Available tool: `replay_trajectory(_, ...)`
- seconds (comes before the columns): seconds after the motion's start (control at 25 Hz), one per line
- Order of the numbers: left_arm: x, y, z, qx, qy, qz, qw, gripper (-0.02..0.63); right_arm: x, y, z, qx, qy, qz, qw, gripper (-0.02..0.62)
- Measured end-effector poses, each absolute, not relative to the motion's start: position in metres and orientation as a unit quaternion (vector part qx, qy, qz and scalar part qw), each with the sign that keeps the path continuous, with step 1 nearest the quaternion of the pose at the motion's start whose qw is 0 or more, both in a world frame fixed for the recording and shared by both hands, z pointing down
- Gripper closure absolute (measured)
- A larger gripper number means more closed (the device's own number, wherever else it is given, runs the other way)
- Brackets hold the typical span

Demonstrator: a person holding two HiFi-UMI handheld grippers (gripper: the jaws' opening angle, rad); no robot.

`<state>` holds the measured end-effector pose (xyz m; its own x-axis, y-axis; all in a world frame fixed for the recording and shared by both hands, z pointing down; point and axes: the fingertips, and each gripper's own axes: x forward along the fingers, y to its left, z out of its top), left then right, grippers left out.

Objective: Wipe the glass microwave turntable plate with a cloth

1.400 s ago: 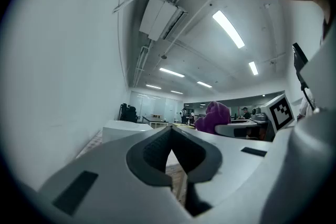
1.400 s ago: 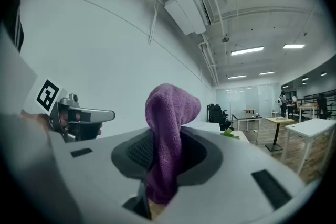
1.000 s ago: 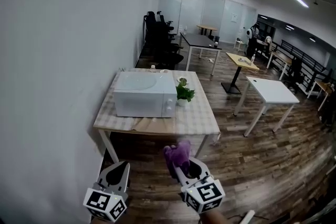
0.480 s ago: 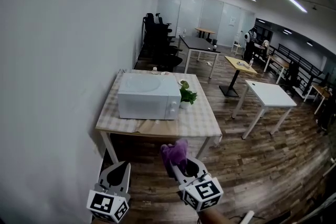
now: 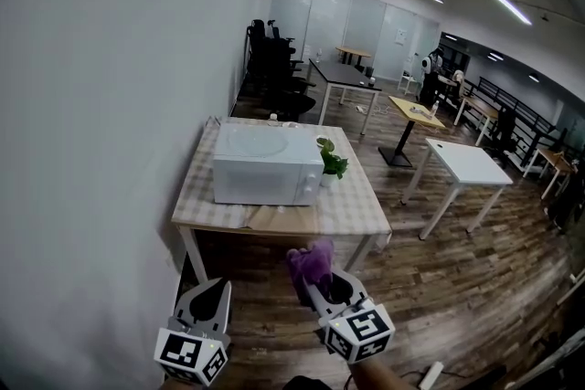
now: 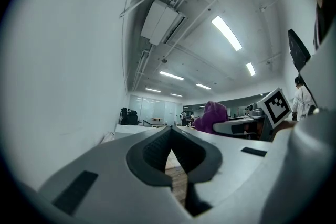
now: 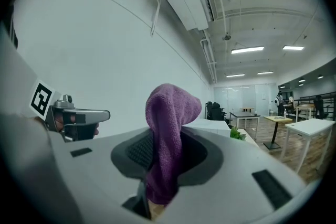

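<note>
**Cloth gripped, plate still well ahead: slip and breakage risks**

We are standing well back from the table (image 5: 352, 213); the microwave (image 5: 265, 176) is sitting on it with its door closed. A pale round shape is lying on the microwave's top, and we are reading it as the plate (image 5: 250, 142); at this range we are not managing to confirm that it is glass.

The right gripper (image 5: 318, 286) is clamping the purple cloth (image 5: 309, 262); the jaws are pinching a narrow fold, with a loose lump standing up above them. The left gripper (image 5: 211, 295) is closed with nothing between its jaws.

Risks we are noting:

- If the plate is lying loose on that smooth top, a sideways wipe is likely pushing it toward an edge; a fall from there is meaning broken glass. The cause would be that nothing is steadying it; the left jaws are needing to open before they are bracing the rim.
- The cloth is being held by a small fold only; drag on glass is likely tugging it free, or leaving bare jaw tips scraping the plate.
- The plant (image 5: 333, 164) is standing just beside the microwave's right end; a wide right-hand sweep is risking tipping it.
- Hard jaws on a glass rim are risking a chip if we are squeezing too firmly.
</note>
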<state>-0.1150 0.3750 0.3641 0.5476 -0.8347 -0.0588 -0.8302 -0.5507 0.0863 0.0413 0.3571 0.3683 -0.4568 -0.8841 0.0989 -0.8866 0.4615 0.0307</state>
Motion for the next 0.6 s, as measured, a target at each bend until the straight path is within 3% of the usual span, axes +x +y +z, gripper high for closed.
replay_trajectory(0.6,-0.094,0.275,0.363,0.864,-0.502,-0.03,0.022,0.6,0.058,0.249,0.37,0.489,-0.872,0.018,0.029,0.483)
